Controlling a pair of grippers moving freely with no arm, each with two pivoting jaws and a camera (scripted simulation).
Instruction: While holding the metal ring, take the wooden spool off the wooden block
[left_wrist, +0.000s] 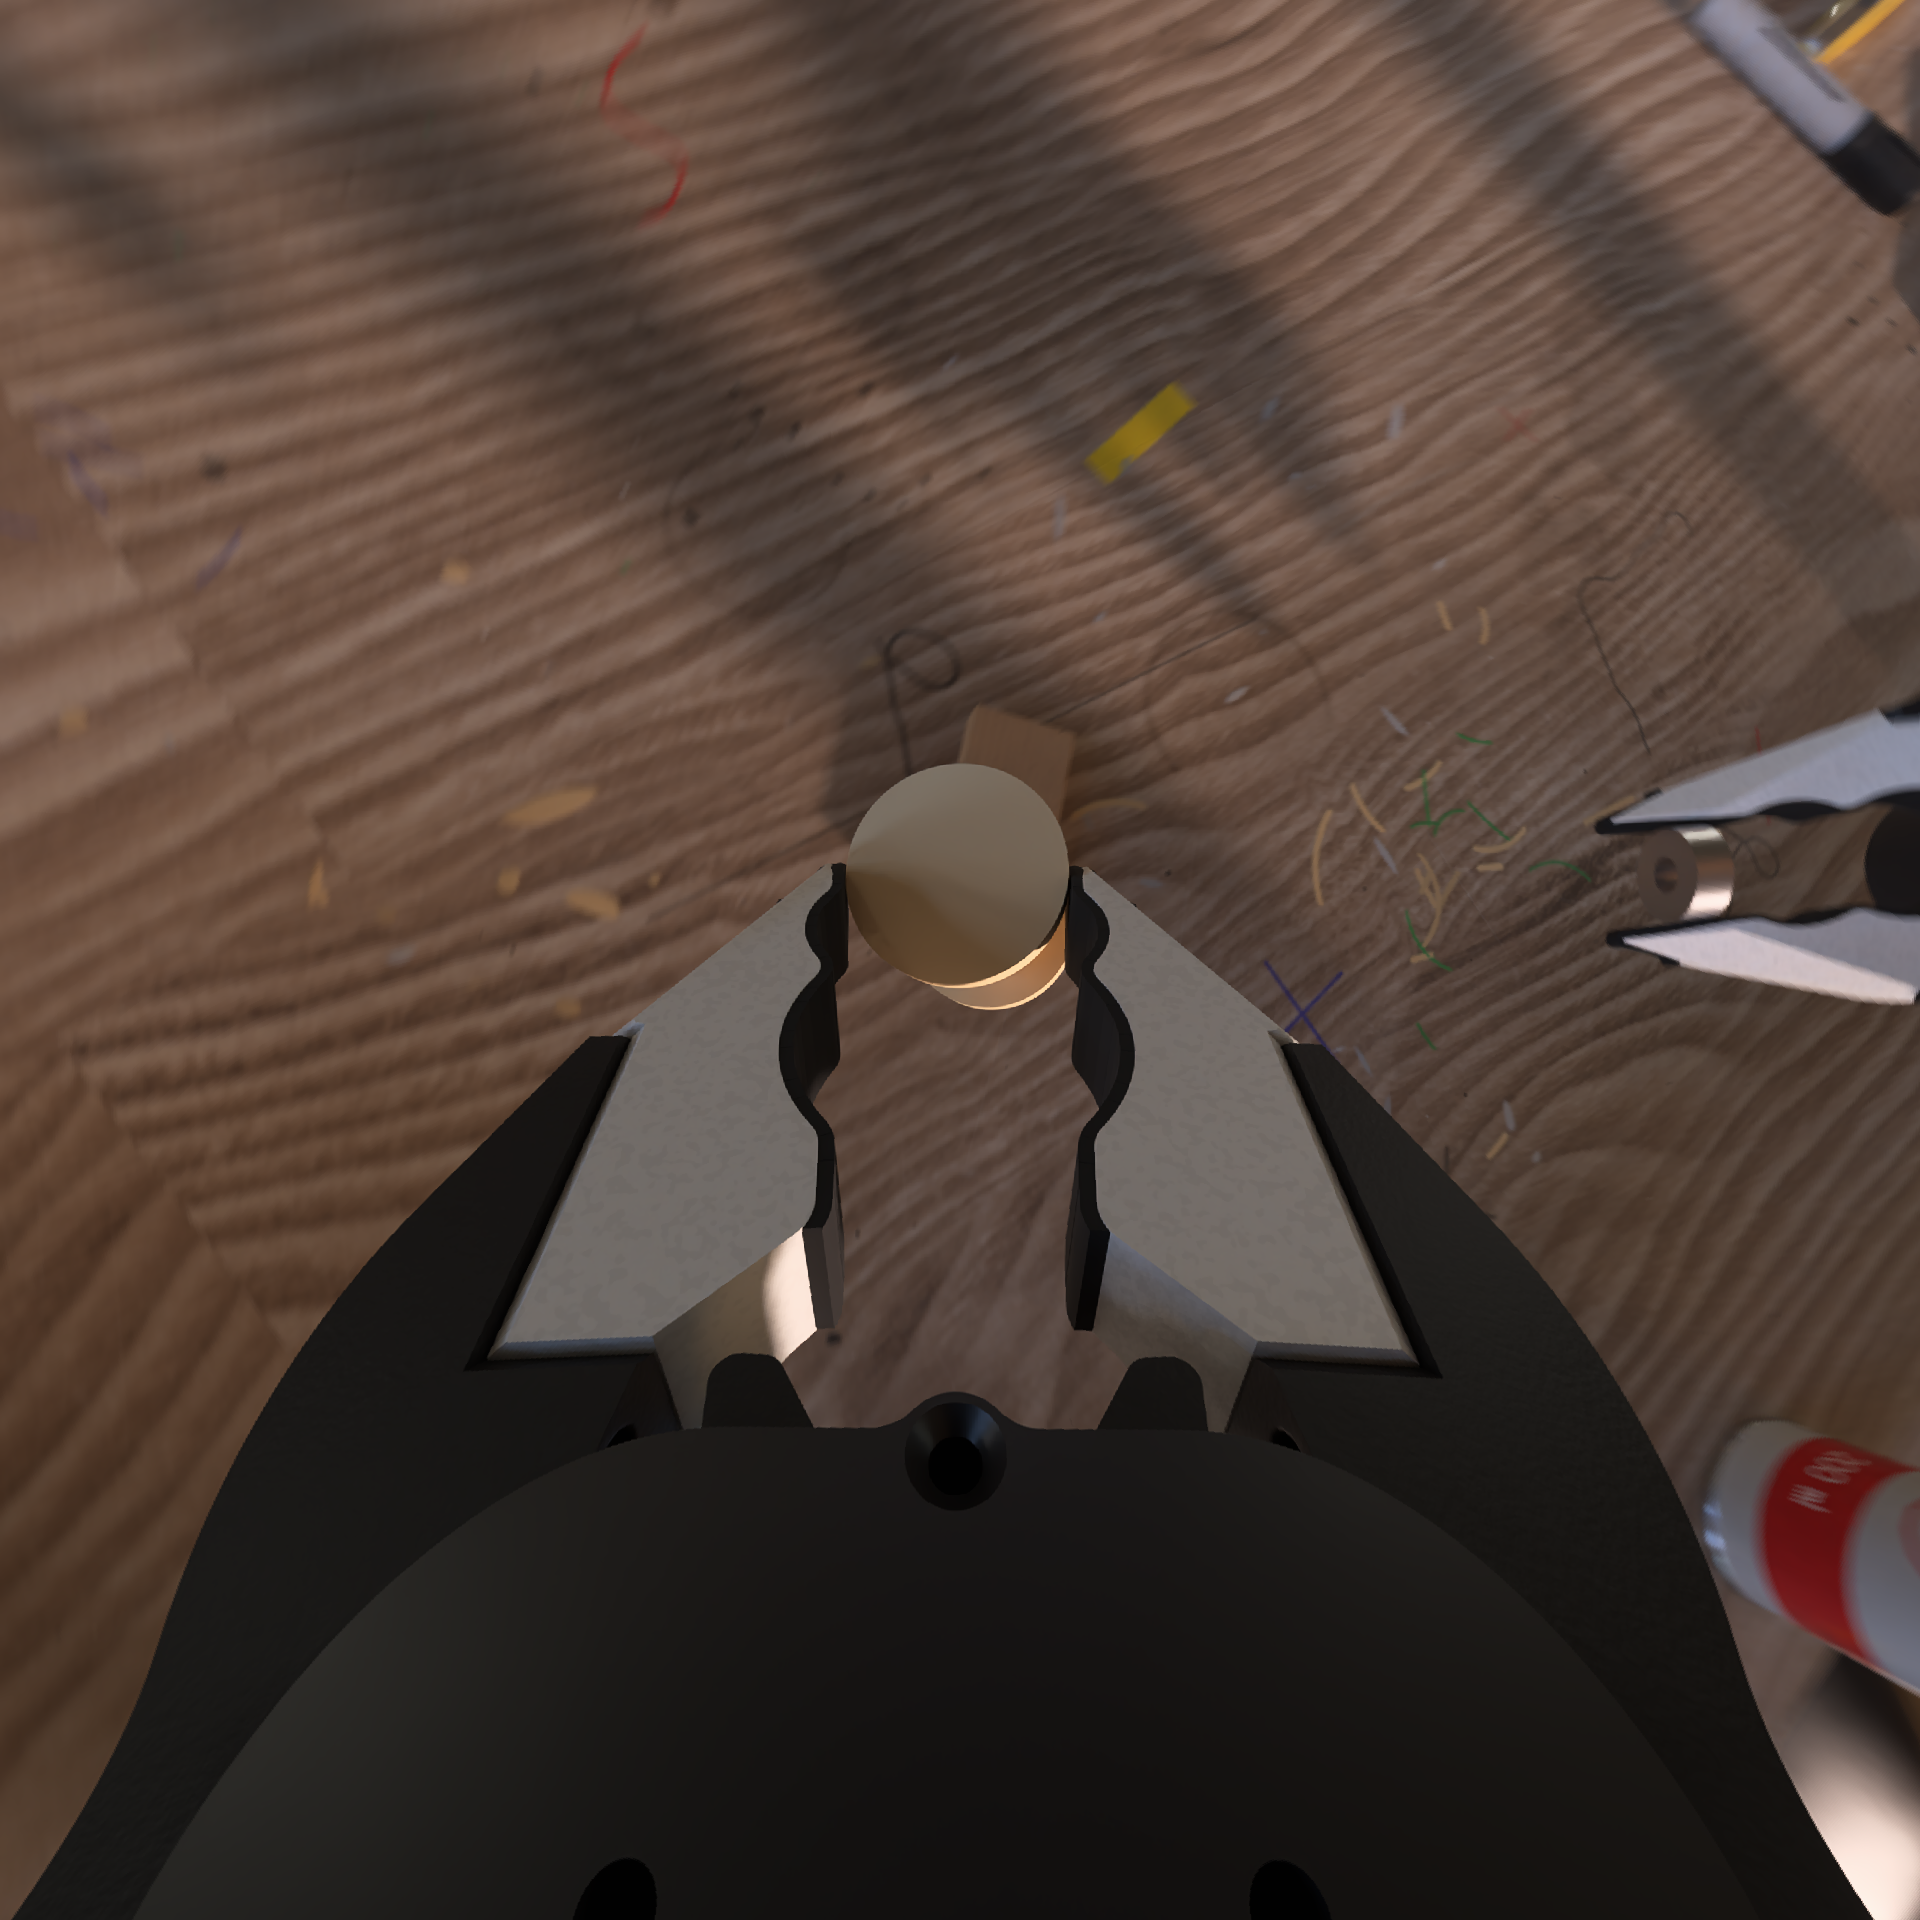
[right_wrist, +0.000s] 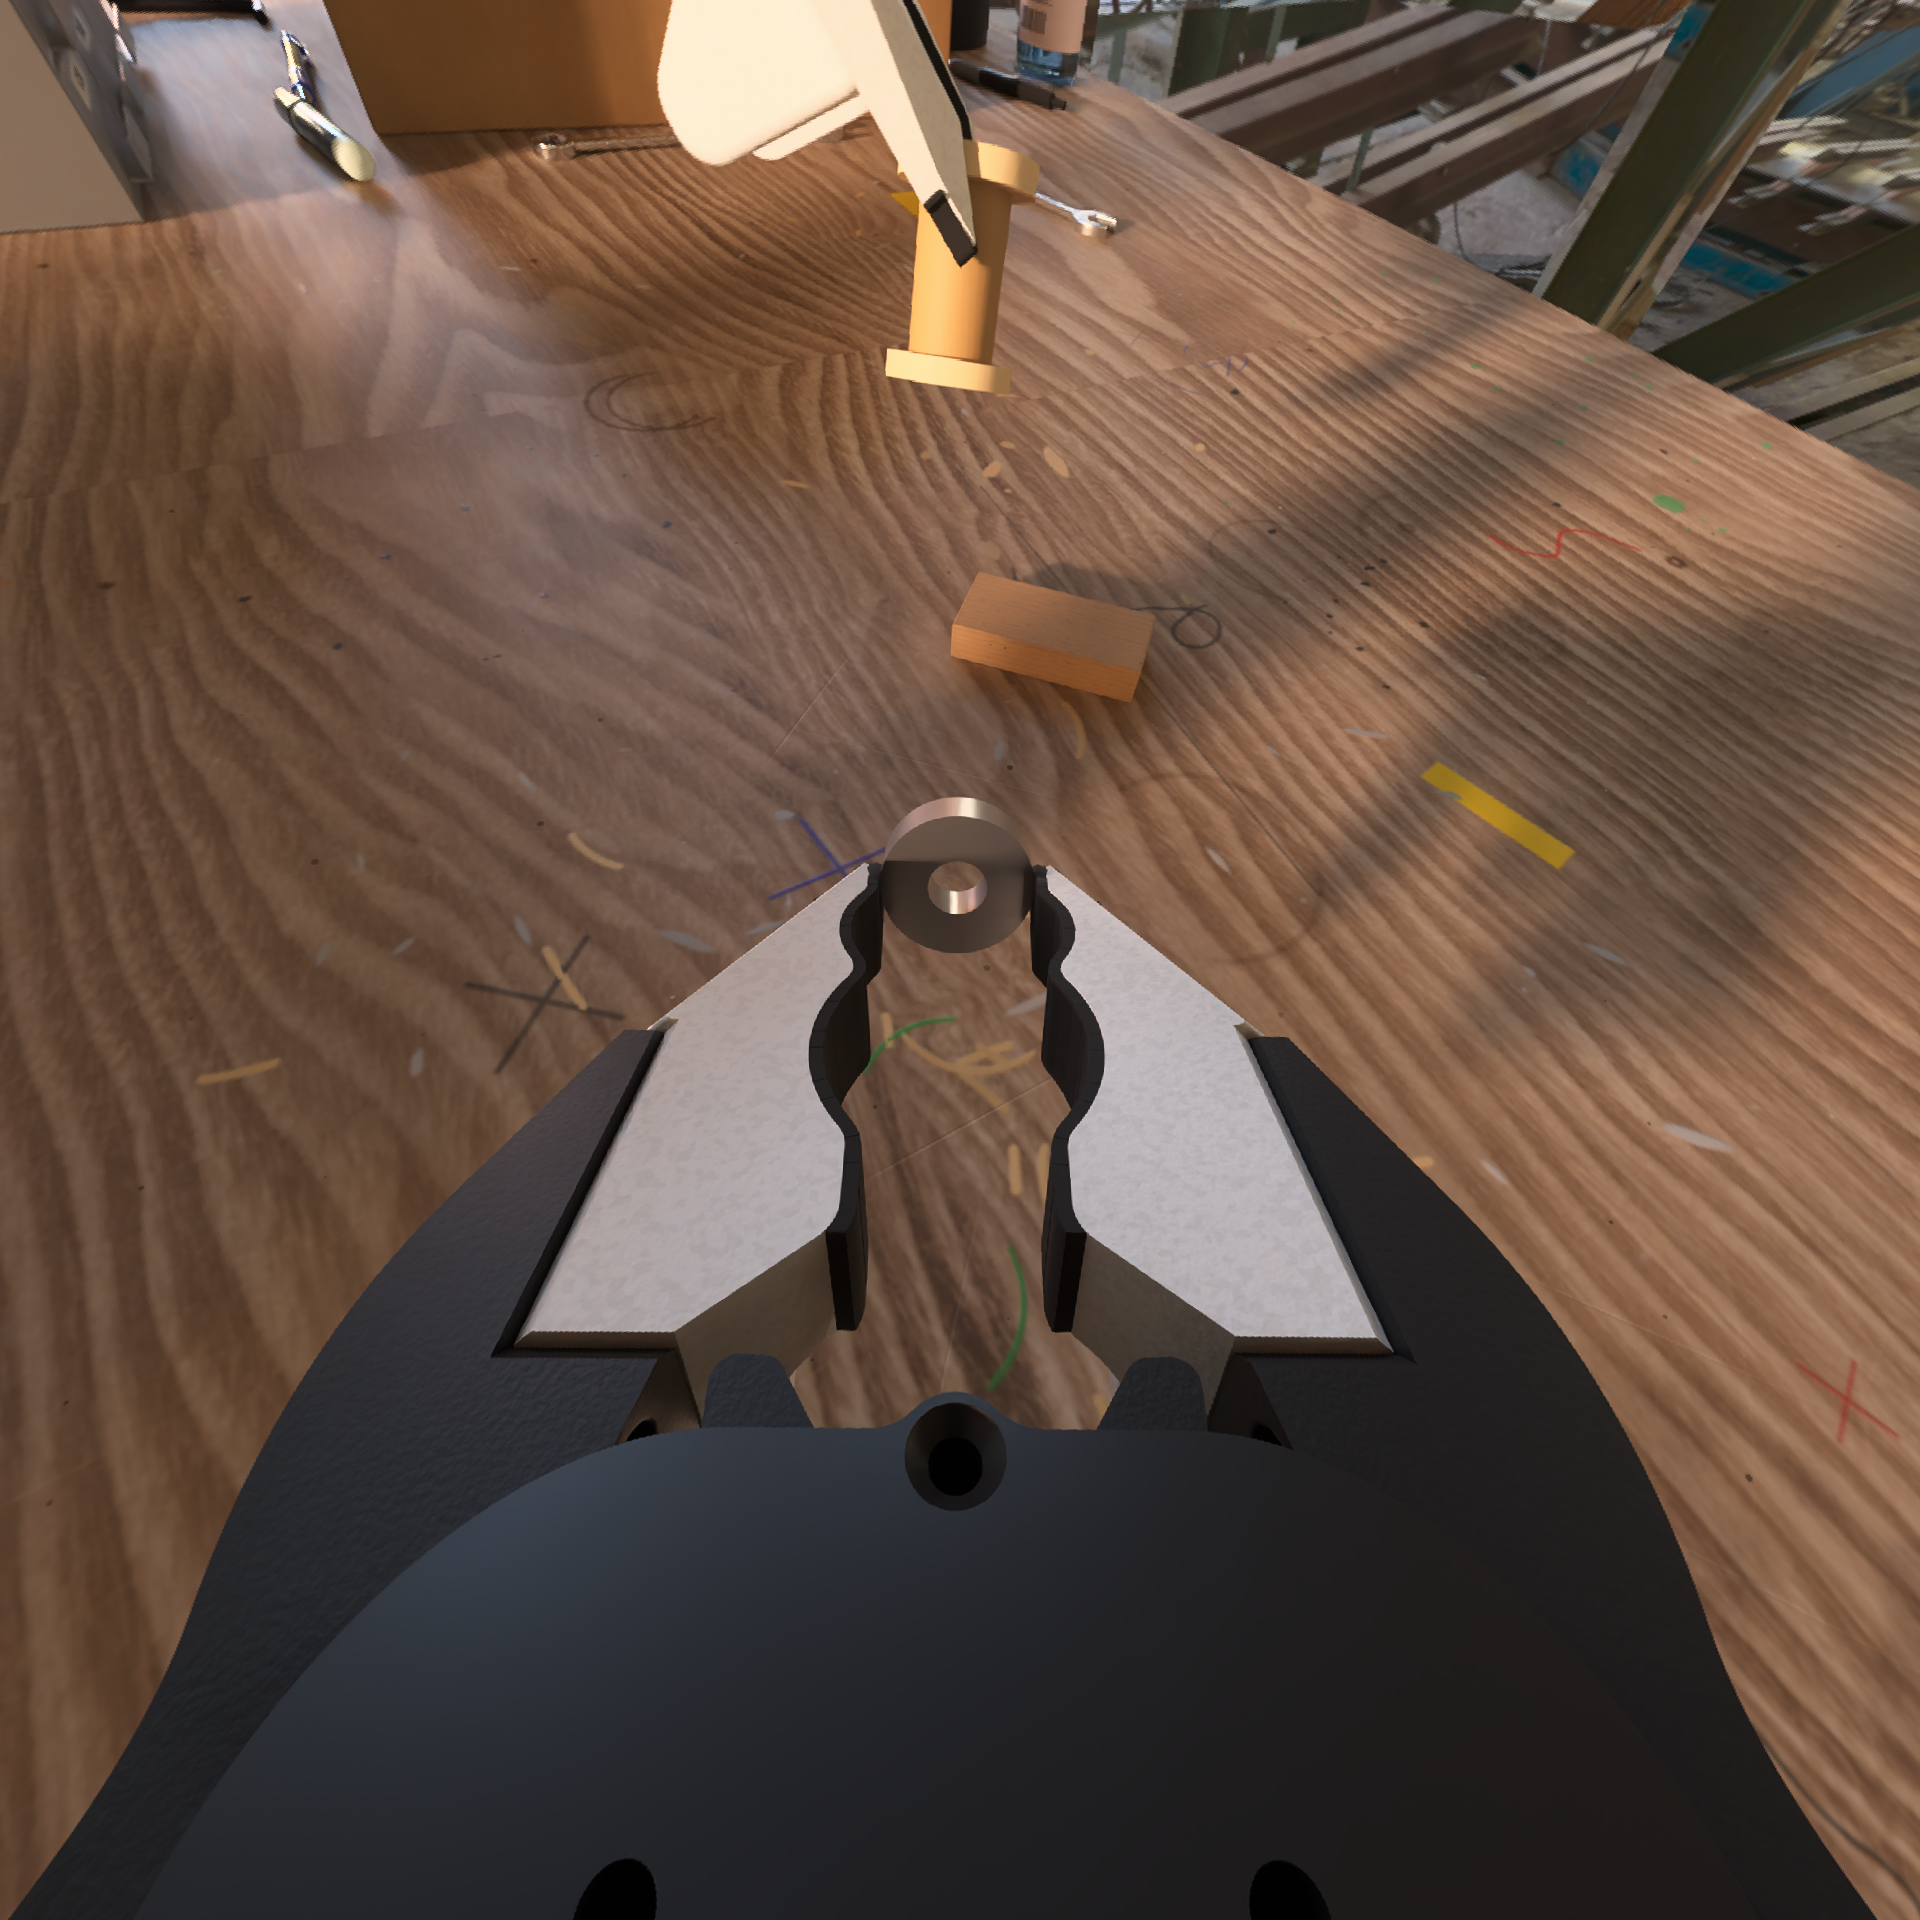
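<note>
Spool (right_wrist: 958, 272) upright, clear above block (right_wrist: 1051, 635)

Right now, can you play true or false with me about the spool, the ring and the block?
1. The left gripper is shut on the wooden spool. True.
2. The wooden spool is standing on the wooden block. False: it hangs in the air, clear of the block, which lies bare on the table.
3. The right gripper holds the metal ring at its fingertips. True.
4. The metal ring is lying flat on the table. False: it is pinched between the jaws with its hole facing the camera.
5. A yellow strip lies on the table. True.
</note>
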